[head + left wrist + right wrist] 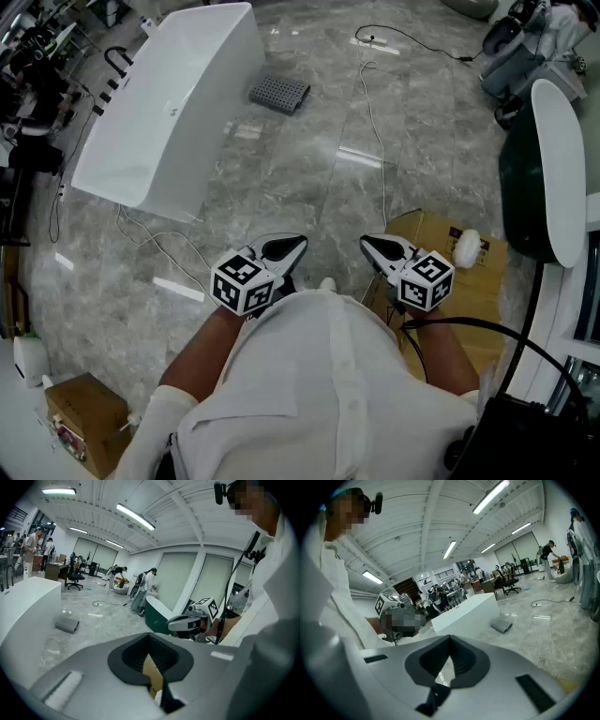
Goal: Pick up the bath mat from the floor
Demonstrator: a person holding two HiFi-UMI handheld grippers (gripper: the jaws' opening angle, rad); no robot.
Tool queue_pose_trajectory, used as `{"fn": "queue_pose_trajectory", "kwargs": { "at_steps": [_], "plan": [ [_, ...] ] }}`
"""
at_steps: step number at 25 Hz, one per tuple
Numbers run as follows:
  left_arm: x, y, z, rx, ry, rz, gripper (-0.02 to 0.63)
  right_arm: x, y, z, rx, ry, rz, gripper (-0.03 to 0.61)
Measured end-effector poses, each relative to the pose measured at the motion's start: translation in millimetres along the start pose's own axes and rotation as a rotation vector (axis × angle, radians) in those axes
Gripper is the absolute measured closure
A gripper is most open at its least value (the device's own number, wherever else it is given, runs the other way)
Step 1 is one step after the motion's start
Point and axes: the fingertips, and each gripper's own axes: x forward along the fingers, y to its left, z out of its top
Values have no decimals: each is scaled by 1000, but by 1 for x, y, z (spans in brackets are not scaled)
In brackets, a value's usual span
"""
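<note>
The bath mat is a small grey dotted pad that lies flat on the marble floor, beside the far end of the white bathtub. It also shows as a grey pad, the mat, at the left in the left gripper view and as the mat right of centre in the right gripper view. My left gripper and right gripper are held close to the person's chest, far short of the mat. Both point slightly downward with jaws together and nothing between them.
A white cable runs over the floor from the far side toward me. A flattened cardboard box lies under my right gripper, next to a dark green and white tub. A small carton stands at the lower left. Several people work far behind.
</note>
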Motion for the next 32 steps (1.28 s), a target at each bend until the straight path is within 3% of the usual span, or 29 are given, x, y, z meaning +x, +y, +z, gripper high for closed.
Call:
{"fn": "queue_pose_trajectory", "kwargs": {
  "at_steps": [8, 17, 23, 26, 28, 29, 32],
  "plan": [
    [-19, -5, -21, -36, 7, 39, 607, -2, 13, -12, -40, 28, 18, 574],
    [-12, 5, -4, -45, -18, 74, 607, 6, -6, -6, -20, 26, 38, 574],
    [-6, 49, 6, -75, -4, 57, 607, 37, -33, 18, 13, -17, 27, 572],
    [12, 81, 19, -82, 1, 28, 607, 58, -54, 30, 28, 1, 13, 570],
    [37, 100, 37, -79, -6, -9, 607, 64, -76, 37, 46, 32, -17, 528],
    [49, 110, 50, -73, -13, -26, 607, 68, -87, 43, 54, 45, -30, 480],
    [73, 153, 101, -40, -46, -56, 607, 94, -120, 79, 44, 58, -52, 474]
  ]
}}
